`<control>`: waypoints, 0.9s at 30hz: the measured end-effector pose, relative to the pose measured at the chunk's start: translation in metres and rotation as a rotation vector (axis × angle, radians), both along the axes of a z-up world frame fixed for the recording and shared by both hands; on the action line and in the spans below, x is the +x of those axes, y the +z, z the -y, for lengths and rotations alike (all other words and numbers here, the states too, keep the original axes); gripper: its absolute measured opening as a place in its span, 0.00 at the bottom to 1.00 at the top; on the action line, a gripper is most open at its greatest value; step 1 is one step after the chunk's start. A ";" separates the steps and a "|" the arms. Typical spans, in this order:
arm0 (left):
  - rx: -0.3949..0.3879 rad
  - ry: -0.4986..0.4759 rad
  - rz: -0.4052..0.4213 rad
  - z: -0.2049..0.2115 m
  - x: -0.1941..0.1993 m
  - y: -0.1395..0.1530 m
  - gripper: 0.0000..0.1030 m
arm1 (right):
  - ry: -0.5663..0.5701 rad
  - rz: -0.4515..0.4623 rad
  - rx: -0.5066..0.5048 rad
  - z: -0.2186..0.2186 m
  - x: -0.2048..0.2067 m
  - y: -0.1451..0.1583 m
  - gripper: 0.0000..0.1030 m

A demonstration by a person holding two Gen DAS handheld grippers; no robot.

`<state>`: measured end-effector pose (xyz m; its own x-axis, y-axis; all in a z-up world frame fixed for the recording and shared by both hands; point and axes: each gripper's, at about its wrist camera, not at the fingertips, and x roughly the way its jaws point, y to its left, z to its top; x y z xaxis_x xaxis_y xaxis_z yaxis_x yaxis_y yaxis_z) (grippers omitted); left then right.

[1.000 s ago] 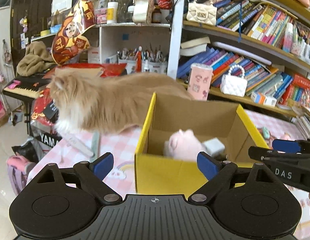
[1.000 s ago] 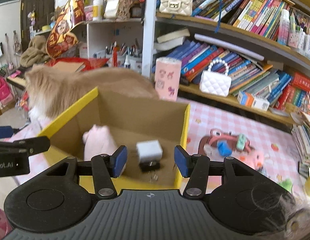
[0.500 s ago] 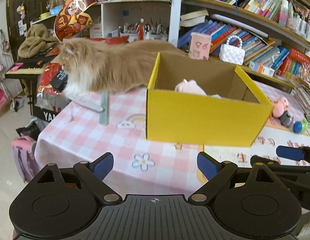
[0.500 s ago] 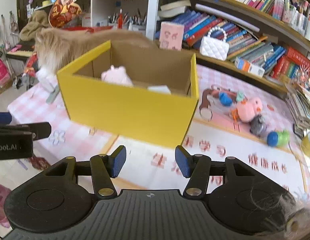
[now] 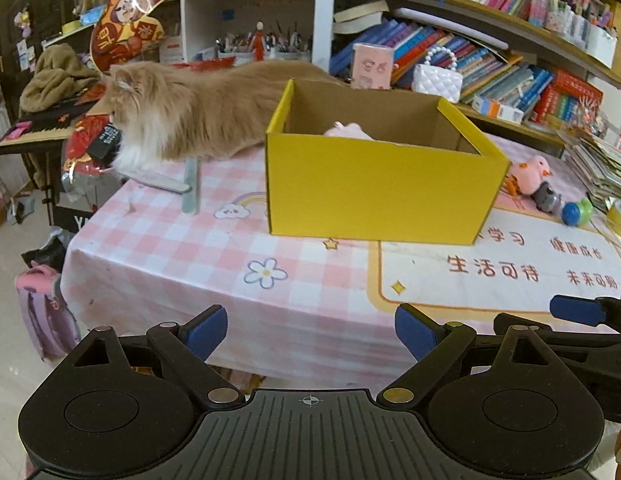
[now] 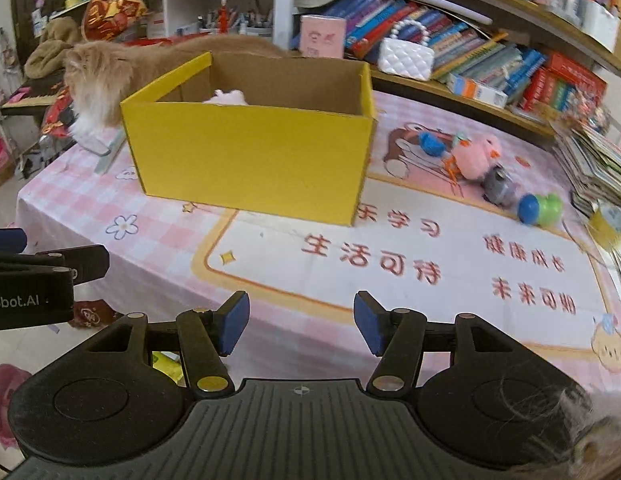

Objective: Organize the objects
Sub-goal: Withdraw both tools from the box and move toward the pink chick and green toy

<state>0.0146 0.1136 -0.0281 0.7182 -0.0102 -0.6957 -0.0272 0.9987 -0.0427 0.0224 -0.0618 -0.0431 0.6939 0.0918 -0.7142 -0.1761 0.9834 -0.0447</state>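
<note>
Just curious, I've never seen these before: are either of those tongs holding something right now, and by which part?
Nothing is held. The left tongs and right tongs both stand open and empty, short of the yellow box on the table.

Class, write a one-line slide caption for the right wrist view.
Open right gripper faces yellow box, loose toys beside it, cat behind.

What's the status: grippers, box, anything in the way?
Left gripper and right gripper open, empty, short of the table. Yellow box holds a pink plush; toys loose beside it. Cat behind box.
</note>
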 end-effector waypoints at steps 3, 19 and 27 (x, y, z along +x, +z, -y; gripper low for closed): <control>-0.007 -0.023 -0.010 0.005 -0.002 -0.002 0.90 | -0.042 -0.010 0.005 0.009 -0.007 -0.002 0.55; -0.013 -0.224 -0.039 0.057 0.012 -0.007 0.90 | -0.255 -0.032 0.008 0.059 -0.024 -0.007 0.57; -0.011 -0.309 -0.031 0.091 0.026 -0.004 0.90 | -0.338 -0.022 0.013 0.089 -0.020 -0.004 0.58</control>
